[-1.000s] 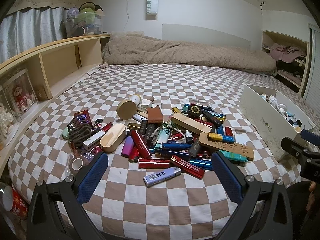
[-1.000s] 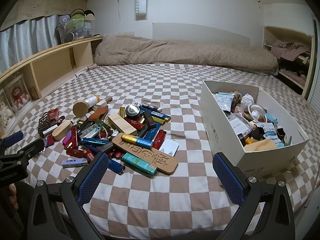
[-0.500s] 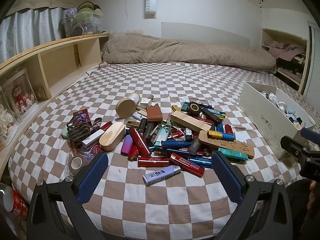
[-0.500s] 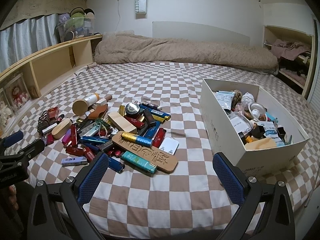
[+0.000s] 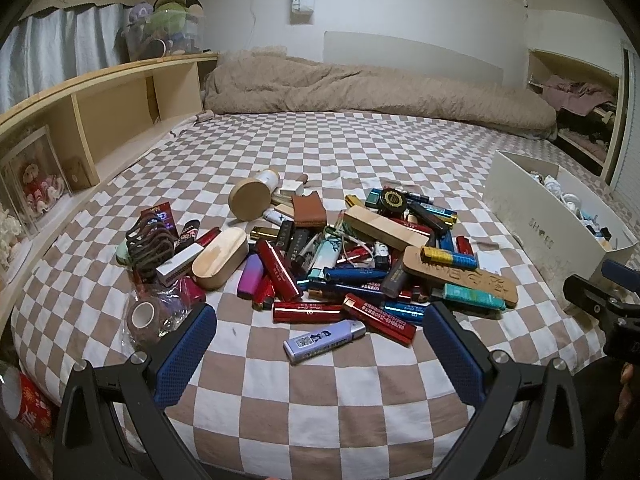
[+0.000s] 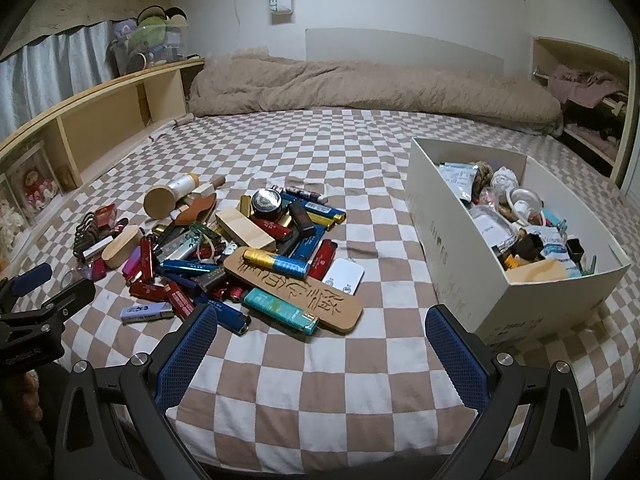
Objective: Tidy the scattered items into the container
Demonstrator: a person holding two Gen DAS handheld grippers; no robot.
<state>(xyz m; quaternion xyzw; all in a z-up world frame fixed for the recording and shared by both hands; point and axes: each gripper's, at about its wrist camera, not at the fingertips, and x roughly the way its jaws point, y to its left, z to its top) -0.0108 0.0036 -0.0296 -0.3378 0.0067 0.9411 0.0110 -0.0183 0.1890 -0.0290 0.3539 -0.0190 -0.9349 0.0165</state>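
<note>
A pile of scattered items [image 5: 340, 256] lies on the checkered bed: lighters, wooden blocks, a carved wooden plaque [image 6: 296, 290], a round wooden-lidded jar [image 5: 250, 199]. A lilac lighter [image 5: 324, 338] lies nearest my left gripper [image 5: 320, 354], which is open and empty just short of the pile. The white box [image 6: 448, 248], holding several items, stands to the right. My right gripper [image 6: 322, 354] is open and empty, in front of the plaque and left of the box. The box also shows in the left wrist view [image 5: 536, 228].
A wooden shelf unit [image 5: 100, 120] runs along the bed's left side. A beige duvet [image 5: 360, 88] lies at the far end. A tape roll in plastic [image 5: 144, 316] sits by my left finger. The bed's front edge is close below both grippers.
Both grippers have moved slightly forward toward the pile, so the items look a little nearer. Both stay open. Nothing was picked up.
</note>
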